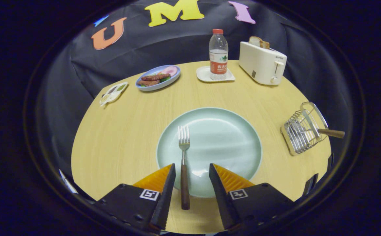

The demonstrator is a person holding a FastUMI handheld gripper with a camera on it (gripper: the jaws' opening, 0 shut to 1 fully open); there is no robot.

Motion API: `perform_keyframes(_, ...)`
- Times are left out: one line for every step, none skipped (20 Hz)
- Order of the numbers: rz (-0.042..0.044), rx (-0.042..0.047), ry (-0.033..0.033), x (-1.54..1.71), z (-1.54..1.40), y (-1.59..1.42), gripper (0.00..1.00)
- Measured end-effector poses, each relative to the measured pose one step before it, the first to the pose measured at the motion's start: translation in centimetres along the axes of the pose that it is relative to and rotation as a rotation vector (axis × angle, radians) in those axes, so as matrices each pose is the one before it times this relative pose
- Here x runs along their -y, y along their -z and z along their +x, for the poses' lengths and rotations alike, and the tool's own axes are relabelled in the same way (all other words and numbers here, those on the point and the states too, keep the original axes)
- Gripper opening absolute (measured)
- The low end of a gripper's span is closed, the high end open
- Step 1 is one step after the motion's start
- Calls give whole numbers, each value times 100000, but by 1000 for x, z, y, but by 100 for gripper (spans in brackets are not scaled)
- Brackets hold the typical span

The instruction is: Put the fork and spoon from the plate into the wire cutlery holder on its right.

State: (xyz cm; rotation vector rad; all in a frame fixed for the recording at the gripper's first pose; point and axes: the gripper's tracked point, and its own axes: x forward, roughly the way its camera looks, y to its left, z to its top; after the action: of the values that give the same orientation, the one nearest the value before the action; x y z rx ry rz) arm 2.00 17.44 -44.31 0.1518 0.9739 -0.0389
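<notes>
A fork (184, 164) with a dark wooden handle lies on the pale green plate (223, 137), tines pointing away, its handle reaching over the plate's near rim onto the table. My gripper (192, 168) is open, and the fork's handle lies between the two fingers, closer to the left one, with neither finger touching it. The wire cutlery holder (303, 128) stands to the right of the plate, with a wooden handle (331, 132) sticking out of it to the right; its head is hidden among the wires.
Beyond the plate on the round wooden table (124, 131) stand a water bottle (218, 55) on a white coaster, a white toaster (262, 62) with bread in it, a blue plate of food (158, 78) and a small packet (113, 92).
</notes>
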Motion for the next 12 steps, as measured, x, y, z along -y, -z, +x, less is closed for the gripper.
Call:
perform_keyframes(1042, 708, -1586, -682, 166, 39, 60)
perform_keyframes(94, 375, 809, -105, 258, 143, 56)
perform_keyframes(41, -149, 680, -33, 219, 308, 56)
perform_keyframes(578, -614, 476, -30, 331, 304, 55)
perform_keyframes(958, -1155, -111, -101, 405, 343, 53)
perform_keyframes(513, -1024, -458, -137, 122, 187, 42)
perform_keyframes(-37, -468, 735, 89, 202, 63, 32)
perform_keyframes(261, 879, -588, 3, -111, -206, 22)
perform_keyframes(-907, -33, -363, -162, 341, 16, 12)
perform_keyframes(-1940, 79, 539, 79, 3, -153, 15)
perform_keyframes(-1245, -103, 1325, 461, -340, -26, 11)
perform_keyframes(-743, -565, -1219, -334, 460, 156, 8)
